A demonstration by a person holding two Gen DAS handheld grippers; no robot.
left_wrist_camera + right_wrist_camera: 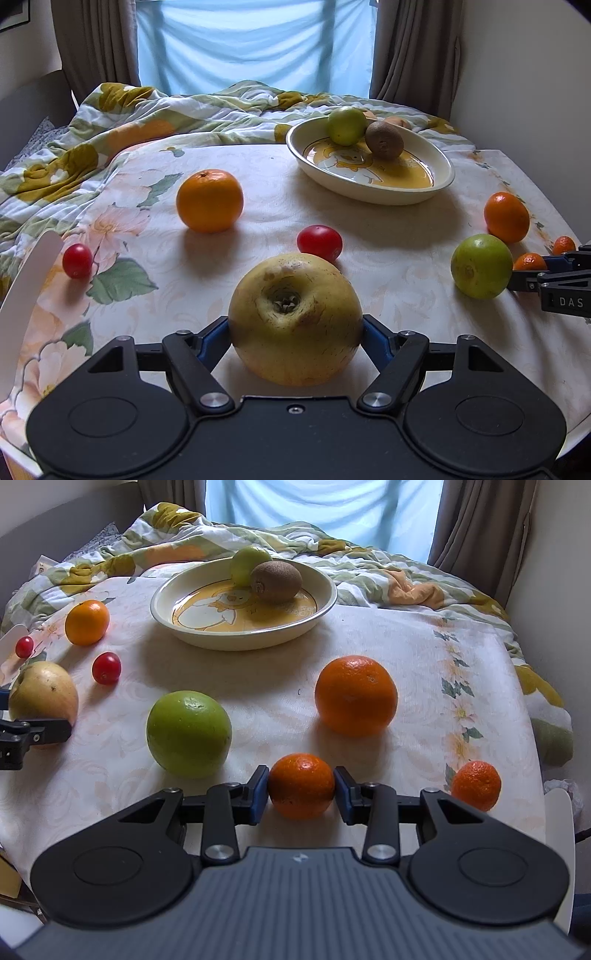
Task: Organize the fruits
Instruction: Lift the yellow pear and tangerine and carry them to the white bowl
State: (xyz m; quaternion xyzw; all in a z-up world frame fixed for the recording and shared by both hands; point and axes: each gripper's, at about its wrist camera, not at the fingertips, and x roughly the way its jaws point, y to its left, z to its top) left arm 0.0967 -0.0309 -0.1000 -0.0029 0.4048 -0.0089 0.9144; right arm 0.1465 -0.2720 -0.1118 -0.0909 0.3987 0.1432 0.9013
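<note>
We see the left gripper (295, 334) clamped on a yellow apple (294, 319) and the right gripper (301, 788) clamped on a small mandarin (301, 785), both fruits resting on the tablecloth (406, 657). Round skins may slip from the pads when lifted. The oval dish (184, 635) holds a green fruit (245, 563) and a kiwi (277, 581).

We look forward and down along each hand-held gripper, low and close over the desk (258, 173), facing the window. Both views share the dish (369, 192), the yellow apple (42, 694) and the green apple (480, 266).
</note>
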